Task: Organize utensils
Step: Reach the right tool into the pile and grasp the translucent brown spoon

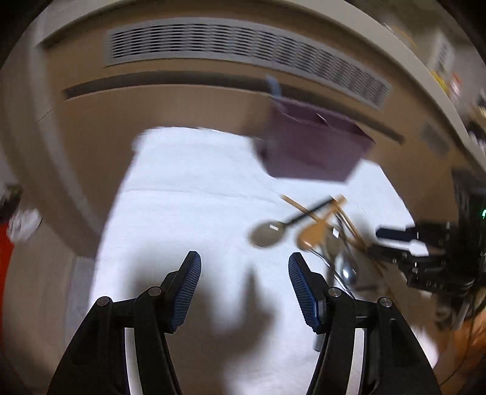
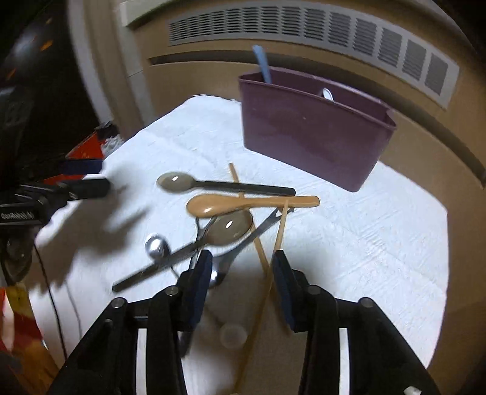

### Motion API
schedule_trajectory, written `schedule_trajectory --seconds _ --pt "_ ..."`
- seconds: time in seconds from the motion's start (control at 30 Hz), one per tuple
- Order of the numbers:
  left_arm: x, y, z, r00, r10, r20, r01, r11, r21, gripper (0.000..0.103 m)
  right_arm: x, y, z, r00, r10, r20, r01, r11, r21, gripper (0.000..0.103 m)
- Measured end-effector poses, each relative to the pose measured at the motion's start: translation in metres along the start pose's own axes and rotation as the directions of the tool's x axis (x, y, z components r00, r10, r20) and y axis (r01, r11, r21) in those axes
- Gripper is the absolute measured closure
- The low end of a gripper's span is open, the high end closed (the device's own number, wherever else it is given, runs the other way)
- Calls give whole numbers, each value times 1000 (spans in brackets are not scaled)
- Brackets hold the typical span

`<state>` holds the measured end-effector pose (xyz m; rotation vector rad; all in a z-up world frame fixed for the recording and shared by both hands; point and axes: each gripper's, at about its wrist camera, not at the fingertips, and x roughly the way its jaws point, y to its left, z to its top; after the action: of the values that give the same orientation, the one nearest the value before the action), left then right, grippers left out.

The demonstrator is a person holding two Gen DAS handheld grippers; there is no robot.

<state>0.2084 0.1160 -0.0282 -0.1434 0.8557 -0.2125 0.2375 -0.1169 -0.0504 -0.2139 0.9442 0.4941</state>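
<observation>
A purple utensil holder (image 2: 309, 133) stands at the back of the white cloth (image 2: 364, 243), with a blue handle (image 2: 262, 65) sticking out of it. In front lies a crossed pile: a grey spoon with a black handle (image 2: 176, 182), a tan spoon (image 2: 212, 205), a brown spoon (image 2: 231, 228), a metal spoon (image 2: 156, 244) and two wooden chopsticks (image 2: 281, 231). My right gripper (image 2: 241, 267) hovers low over the pile's near end, jaws apart, a chopstick and a spoon handle between them but not pinched. My left gripper (image 1: 244, 273) is open over bare cloth, left of the pile (image 1: 328, 237) and holder (image 1: 313, 145).
A beige heater with a grey vent grille (image 2: 303, 27) runs along the wall behind the table. A red object (image 2: 85, 149) sits past the cloth's left edge, and dark cables hang there. Bare cloth lies right of the pile.
</observation>
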Motion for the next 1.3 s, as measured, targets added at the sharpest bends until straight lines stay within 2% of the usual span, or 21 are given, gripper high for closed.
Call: schedule_trajectory --seconds 0.07,0.23,0.43,0.5,0.67,0.73,0.77,0.8,0.87,1.0,1.13,1.23,1.3 --pt "-8 12 0 1000 -7 11 7 999 -34 42 7 0 8 1000 13 -11 -13 999 30 67" --pt "-28 21 -3 997 3 79 0 999 -33 40 27 6 23 999 14 -32 -11 997 83 67" --pt "-47 22 -4 983 62 173 -55 998 -42 32 51 22 29 995 -45 -86 56 990 132 67" --pt "-49 24 -4 982 59 181 -46 996 -75 30 60 26 27 991 -64 -117 80 987 143 67" --pt "-43 28 0 987 17 163 12 984 -177 28 66 41 25 986 -129 -105 138 987 81 64" --pt "-41 23 1 986 -7 164 35 985 -170 28 66 44 23 984 -139 -110 145 988 49 66" --pt "-40 17 2 986 -22 166 47 988 -145 28 65 43 24 984 -135 -115 141 989 43 79" --pt "-39 11 2 985 -31 168 51 991 -120 28 63 41 23 985 -123 -119 128 991 41 87" --pt "-38 -3 2 983 -54 176 65 996 -56 28 55 34 20 988 -106 -114 111 993 42 95" --pt "-33 -31 5 978 -122 167 110 991 77 28 33 14 13 991 -111 -82 115 992 47 97" --pt "-9 -70 6 989 -104 109 68 954 293 30 8 -14 3 991 -130 -42 133 988 74 99" --pt "16 -87 8 996 -86 24 72 930 362 41 -11 -39 -4 990 -143 -8 143 983 113 99" --pt "36 -96 14 995 -83 -48 95 921 379 53 -22 -55 -10 990 -142 14 139 981 134 99"
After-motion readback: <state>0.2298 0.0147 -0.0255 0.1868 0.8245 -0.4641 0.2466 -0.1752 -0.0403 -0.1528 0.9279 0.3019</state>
